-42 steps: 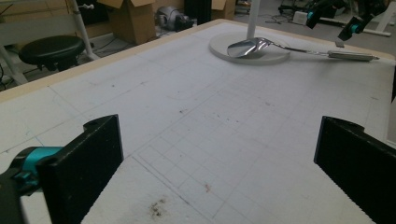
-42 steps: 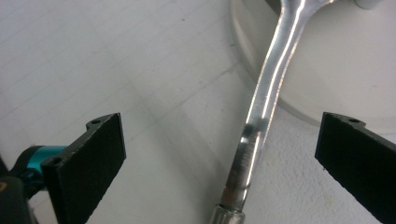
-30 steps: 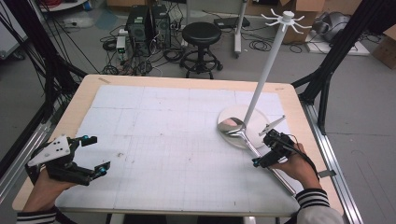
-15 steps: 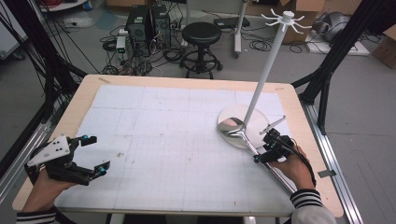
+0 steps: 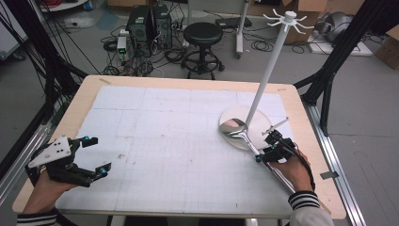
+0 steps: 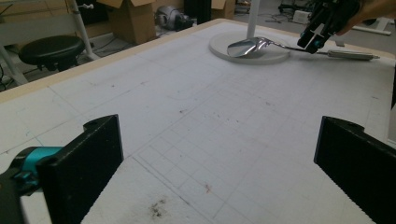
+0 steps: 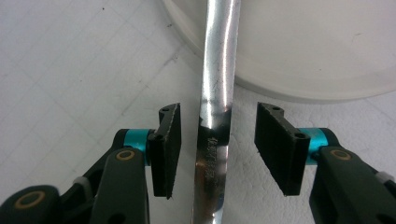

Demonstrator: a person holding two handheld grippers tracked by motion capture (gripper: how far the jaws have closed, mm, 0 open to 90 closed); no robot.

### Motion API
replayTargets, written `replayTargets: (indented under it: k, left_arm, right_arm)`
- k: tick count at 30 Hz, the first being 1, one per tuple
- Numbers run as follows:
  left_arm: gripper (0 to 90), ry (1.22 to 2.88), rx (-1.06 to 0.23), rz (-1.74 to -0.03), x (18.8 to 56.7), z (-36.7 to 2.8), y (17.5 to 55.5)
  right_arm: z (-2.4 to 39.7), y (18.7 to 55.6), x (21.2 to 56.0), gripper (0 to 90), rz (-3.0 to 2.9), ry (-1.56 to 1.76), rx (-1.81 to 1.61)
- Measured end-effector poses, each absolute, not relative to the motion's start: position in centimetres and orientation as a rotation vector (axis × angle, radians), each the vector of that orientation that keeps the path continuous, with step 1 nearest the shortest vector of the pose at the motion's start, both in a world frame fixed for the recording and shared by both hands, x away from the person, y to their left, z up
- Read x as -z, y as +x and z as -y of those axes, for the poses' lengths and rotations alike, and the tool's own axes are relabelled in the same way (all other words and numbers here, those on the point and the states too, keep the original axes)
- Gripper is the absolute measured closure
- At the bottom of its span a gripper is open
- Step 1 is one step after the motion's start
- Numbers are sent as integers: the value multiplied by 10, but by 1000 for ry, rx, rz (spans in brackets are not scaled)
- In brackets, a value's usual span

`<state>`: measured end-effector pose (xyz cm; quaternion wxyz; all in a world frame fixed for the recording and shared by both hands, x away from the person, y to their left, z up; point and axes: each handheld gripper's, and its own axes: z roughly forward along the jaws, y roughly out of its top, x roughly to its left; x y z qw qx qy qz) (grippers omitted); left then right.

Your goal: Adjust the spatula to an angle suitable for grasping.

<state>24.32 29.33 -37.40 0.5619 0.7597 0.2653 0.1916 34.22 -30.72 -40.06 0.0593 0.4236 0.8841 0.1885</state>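
Closing in on the ladle (image 5: 244,136), the right gripper (image 5: 264,149) has its jaws on either side of the steel handle, and they have just been narrowing, yet in the right gripper view a gap shows on both sides of the handle (image 7: 214,140), so nothing is pinched so far. The reach looks done; the squeeze and any lift appear to remain. The ladle lies with its bowl resting on the round white base (image 5: 256,134) of the hook stand (image 5: 268,70), its handle running off that base across the gridded mat (image 5: 179,141) toward the person. The left gripper (image 5: 91,155) rests far from the stand base, jaws spread wide around nothing.
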Motion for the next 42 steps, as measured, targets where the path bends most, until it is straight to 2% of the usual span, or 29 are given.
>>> replayTargets:
  k: [10,17,26,42]
  left_arm:
    - [18,1786,-451,-622,374,-293,243]
    - [18,1786,-451,-624,374,-293,243]
    - [18,1784,-451,-625,374,-294,243]
    - [18,1784,-451,-633,375,-295,244]
  right_arm:
    - [304,345,407,609,-2701,1287,-531]
    - [300,346,408,714,-2704,1292,-504]
    - [300,347,408,744,-2679,1346,-504]
    - [294,340,394,750,-2734,1200,-538]
